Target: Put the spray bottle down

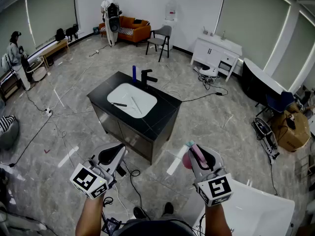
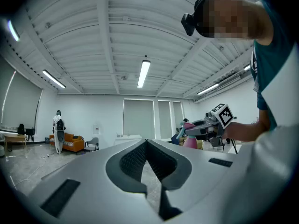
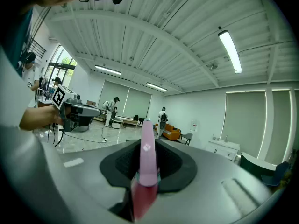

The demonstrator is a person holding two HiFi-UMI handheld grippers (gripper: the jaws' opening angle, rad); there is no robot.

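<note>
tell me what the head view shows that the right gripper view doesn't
Only the head view: the black sink cabinet seen from above, with its white basin, black faucet and a blue bottle. Only the right gripper view: the ceiling light strips and, close up, the right gripper with its jaws shut on the pink spray bottle. Both: the spray bottle in the right gripper, the left gripper alongside it, and the orange sofa by the far wall.
</note>
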